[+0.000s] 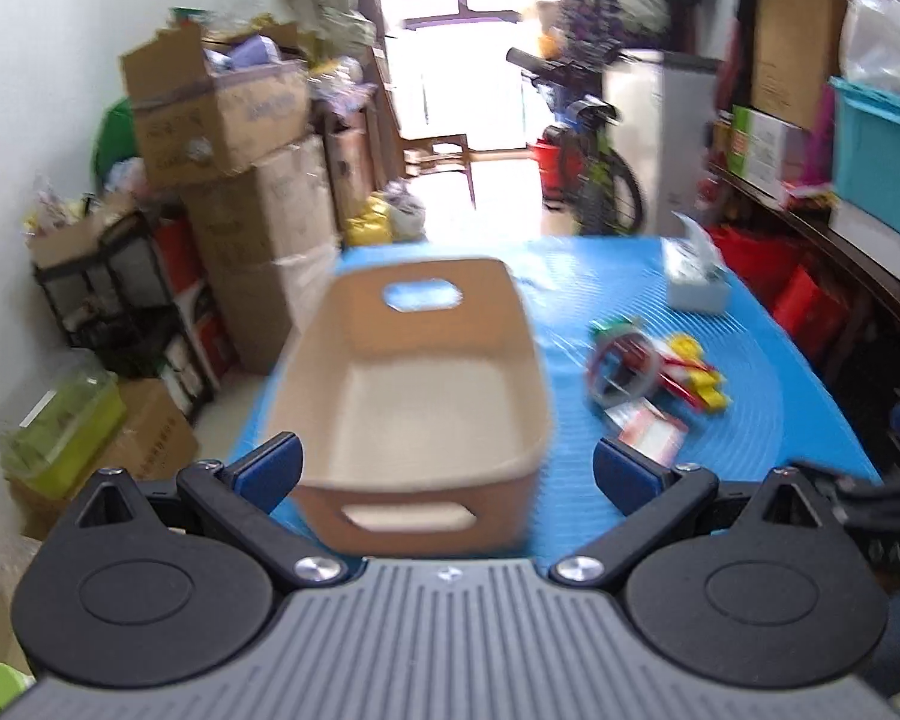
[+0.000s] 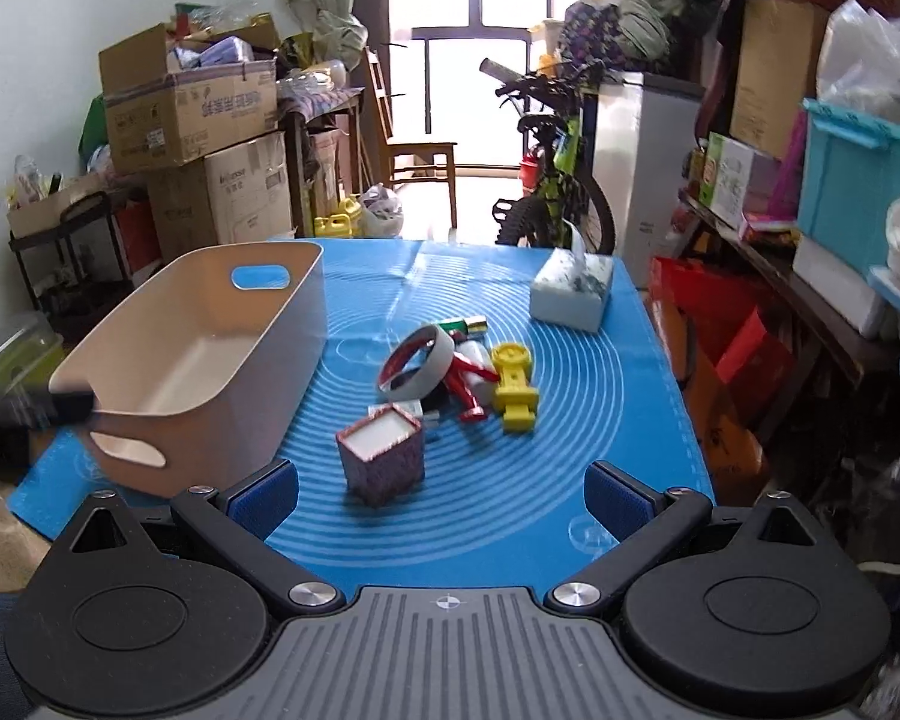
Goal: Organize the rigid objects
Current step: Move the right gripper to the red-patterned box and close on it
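An empty beige bin [image 1: 414, 384] with handle cut-outs stands on the left of the blue mat [image 1: 780, 396]. My left gripper [image 1: 447, 465] is open, and the bin's near end lies between its wide-spread fingers; this view is blurred. In the right wrist view the bin [image 2: 210, 354] sits to the left. My right gripper [image 2: 442, 492] is open above the mat [image 2: 510, 528], holding nothing. Just ahead of it is a small maroon box [image 2: 381, 453]. Behind that lie a grey-and-red ring [image 2: 417, 363], a red piece [image 2: 468, 387] and a yellow toy piece [image 2: 515, 387].
A tissue box [image 2: 570, 291] stands at the mat's far right. Stacked cardboard boxes [image 2: 210, 138] fill the left side, with a bicycle [image 2: 552, 192] and a wooden chair [image 2: 414, 156] behind the table. Shelves with a teal crate [image 2: 858, 180] line the right.
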The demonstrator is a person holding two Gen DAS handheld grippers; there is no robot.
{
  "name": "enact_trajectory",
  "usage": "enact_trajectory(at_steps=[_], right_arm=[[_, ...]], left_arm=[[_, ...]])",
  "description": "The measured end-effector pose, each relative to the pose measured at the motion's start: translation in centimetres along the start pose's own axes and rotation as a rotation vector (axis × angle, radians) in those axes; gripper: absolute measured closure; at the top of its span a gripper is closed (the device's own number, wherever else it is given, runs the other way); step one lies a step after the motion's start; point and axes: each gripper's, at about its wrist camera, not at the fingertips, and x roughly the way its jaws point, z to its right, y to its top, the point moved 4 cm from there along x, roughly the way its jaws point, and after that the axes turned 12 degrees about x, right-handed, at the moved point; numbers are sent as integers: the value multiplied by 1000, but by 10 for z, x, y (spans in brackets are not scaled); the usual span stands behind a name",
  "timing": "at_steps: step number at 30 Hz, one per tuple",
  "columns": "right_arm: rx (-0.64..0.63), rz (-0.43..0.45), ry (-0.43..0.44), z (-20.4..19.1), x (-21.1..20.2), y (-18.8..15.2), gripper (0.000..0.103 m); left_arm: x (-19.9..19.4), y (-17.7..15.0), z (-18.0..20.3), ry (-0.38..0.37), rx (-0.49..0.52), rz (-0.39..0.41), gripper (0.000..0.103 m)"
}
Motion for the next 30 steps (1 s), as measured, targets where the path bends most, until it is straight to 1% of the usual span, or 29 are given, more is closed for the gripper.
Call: enact_trajectory(at_steps=[4,9,13,14,16,17,19,21,22,23,24,26,28,29,30], right_arm=[[-12,4,9,-8,20,15,3],[8,-30,25,-11,55,28,3],[-22,-72,29,-17,86,30,3],[-33,-83,28,-19,93,29,3],[-50,-110,31,-22,108,27,3],[-54,-126,35,-23,116,26,3],[-65,-157,44,-26,130,20,3],[-84,-181,50,-30,143,15,3],[-95,-194,51,-31,151,12,3],[-104,-205,51,-33,157,9,3],[-107,-217,55,-34,163,5,3],[-109,-245,64,-36,174,-2,3],[-127,-267,61,-38,183,-9,3],[-143,-273,58,-40,187,-12,3],[-159,-277,55,-41,190,-14,3]], left_arm=[[16,18,-30,39,-23,-2,1],[49,24,-60,58,-33,-50,1],[85,16,-76,47,-38,-150,1],[92,13,-79,65,-39,-181,1],[103,10,-89,116,-50,-211,1],[110,7,-92,108,-57,-231,1],[123,4,-100,64,-88,-275,1],[134,0,-107,53,-118,-308,3],[139,-1,-110,52,-130,-321,6],[143,-3,-113,44,-144,-340,17],[147,-6,-116,24,-170,-364,22],[153,-11,-121,-15,-224,-389,22],[157,-16,-122,-23,-216,-401,24],[160,-18,-122,-20,-205,-417,28],[164,-22,-122,-21,-202,-432,34]])
